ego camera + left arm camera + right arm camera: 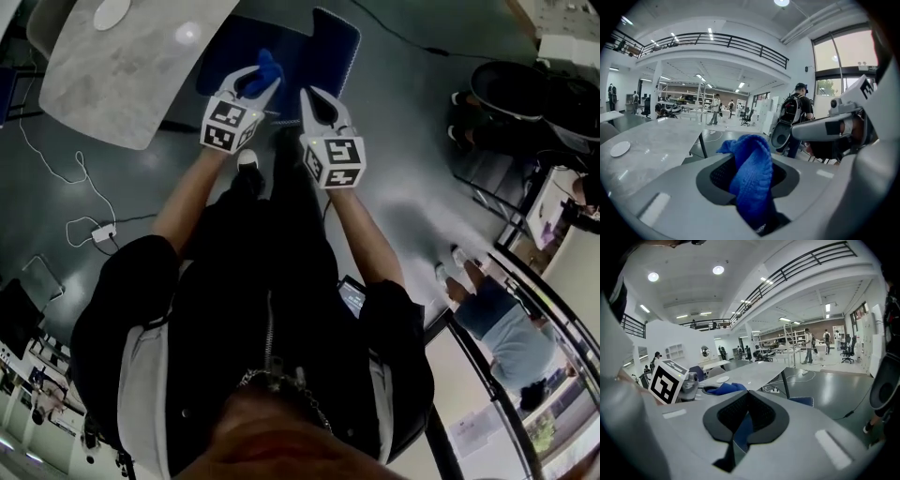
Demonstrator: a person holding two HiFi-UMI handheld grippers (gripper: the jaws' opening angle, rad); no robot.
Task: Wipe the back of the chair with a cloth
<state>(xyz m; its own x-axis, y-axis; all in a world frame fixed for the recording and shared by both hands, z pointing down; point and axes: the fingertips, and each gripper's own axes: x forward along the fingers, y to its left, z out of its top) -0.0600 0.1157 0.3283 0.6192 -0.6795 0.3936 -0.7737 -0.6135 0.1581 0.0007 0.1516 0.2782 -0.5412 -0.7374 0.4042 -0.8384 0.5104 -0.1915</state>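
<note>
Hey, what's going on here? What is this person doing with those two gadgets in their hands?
A person stands holding a gripper tool in each hand. The left gripper is clamped on a blue cloth, which sticks up free from its jaws. The right gripper has its jaws together and holds nothing. Both point down toward a blue chair beside a grey table. The cloth isn't touching the chair, so no wiping is under way.

Head view: chair (333,42) partly hidden behind left gripper (261,82) and right gripper (315,94); table (122,75) cropped at top edge; person's head (281,441) a blur at bottom. Only a tuft of cloth (266,64) shows, rest hidden in left jaws. Right gripper view: blue patch (743,427) thru jaw gap, can't tell what. Bkgd people (715,108) too small to make out.
</note>
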